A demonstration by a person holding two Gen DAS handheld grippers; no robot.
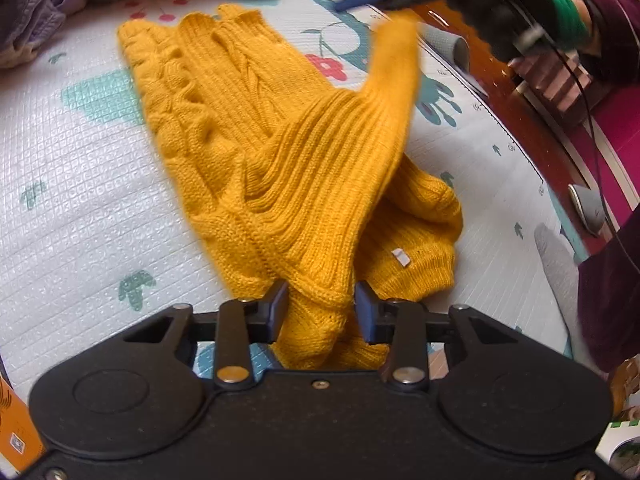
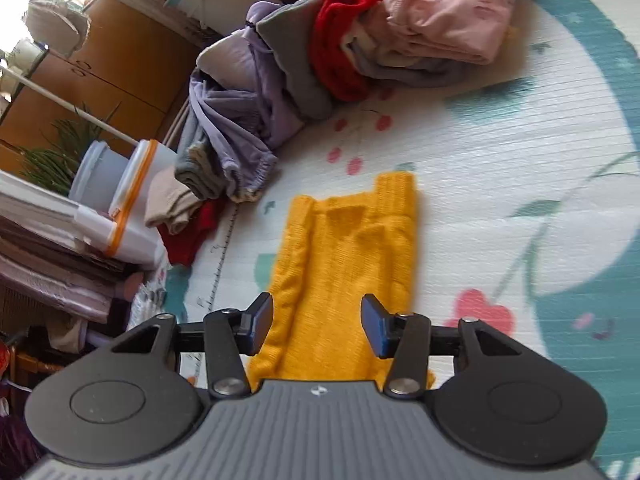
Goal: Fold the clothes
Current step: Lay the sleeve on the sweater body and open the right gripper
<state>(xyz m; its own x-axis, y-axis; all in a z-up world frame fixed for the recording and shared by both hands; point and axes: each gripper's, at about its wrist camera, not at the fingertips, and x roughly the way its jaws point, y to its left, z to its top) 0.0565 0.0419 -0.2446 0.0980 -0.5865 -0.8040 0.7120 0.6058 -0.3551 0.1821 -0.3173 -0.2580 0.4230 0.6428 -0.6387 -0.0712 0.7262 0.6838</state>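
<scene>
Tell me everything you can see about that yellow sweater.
The yellow sweater is a chunky mustard knit with cable and ribbed panels and a small white tag. It lies partly folded on the patterned play mat, one end lifted. A bunched fold sits between the left gripper pads; the right gripper hangs open above it.

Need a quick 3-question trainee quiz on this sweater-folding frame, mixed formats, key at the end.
1. True or false: the left gripper has a fold of the yellow knit sweater between its fingers.
2. Multiple choice: the right gripper is A) shut on the sweater, B) open above the sweater, C) holding a red garment.
3. Fill in: the sweater lies on a patterned ____, with the pile of clothes beyond it.

Key: 1 true; 2 B; 3 mat.
</scene>
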